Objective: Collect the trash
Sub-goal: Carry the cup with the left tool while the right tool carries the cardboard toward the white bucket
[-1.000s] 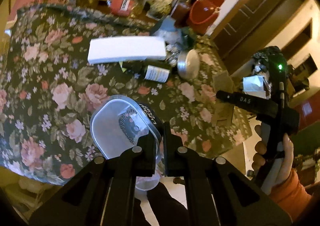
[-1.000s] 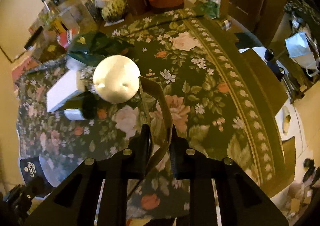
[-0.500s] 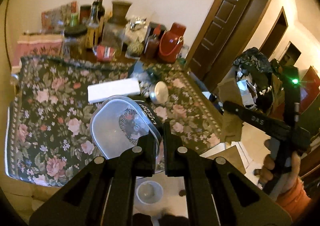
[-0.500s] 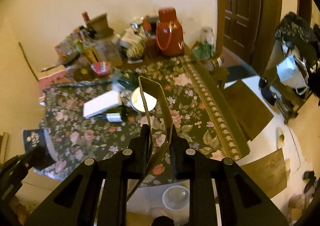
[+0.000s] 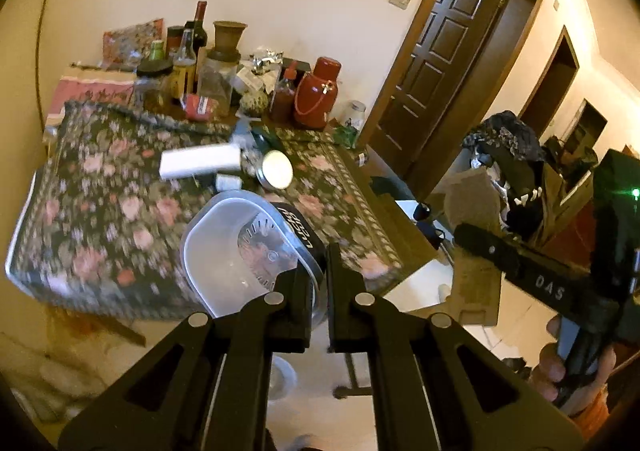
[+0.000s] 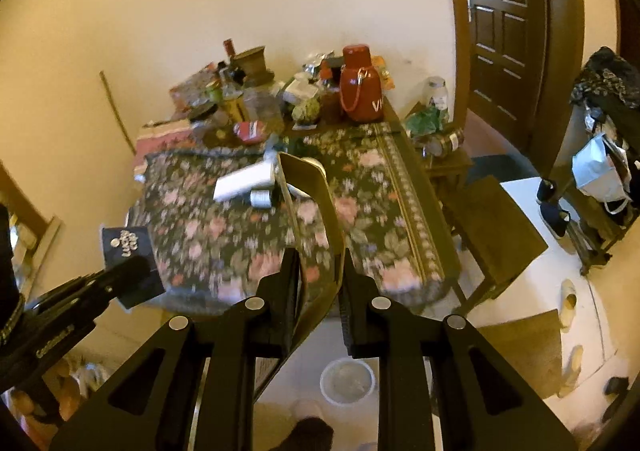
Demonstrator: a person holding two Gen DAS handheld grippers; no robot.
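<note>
Floral tablecloth (image 5: 100, 187) spread over the table, taken as the landmark. On it, left to right in the left wrist view: a white box (image 5: 198, 165), a small grey-labelled bottle (image 5: 229, 182) touching its near edge, a round metal lid (image 5: 276, 174) just beside. Along the cloth's far edge, a crowd of bottles and jars, with a red thermos (image 5: 318, 93) at the right end. Past the cloth's right edge, a dark wooden door (image 5: 444, 63). Below the cloth's near edge, a white bucket (image 6: 347, 381) on the floor. Over that near edge, left gripper (image 5: 319, 283) clamped on the rim of a clear plastic cup (image 5: 240, 255) with a black sleeve. Further right, right gripper (image 6: 320, 279) pinching a tan cardboard strip (image 6: 312, 211), 2 fingers tight on its lower end, strip rising above the cloth's middle.
</note>
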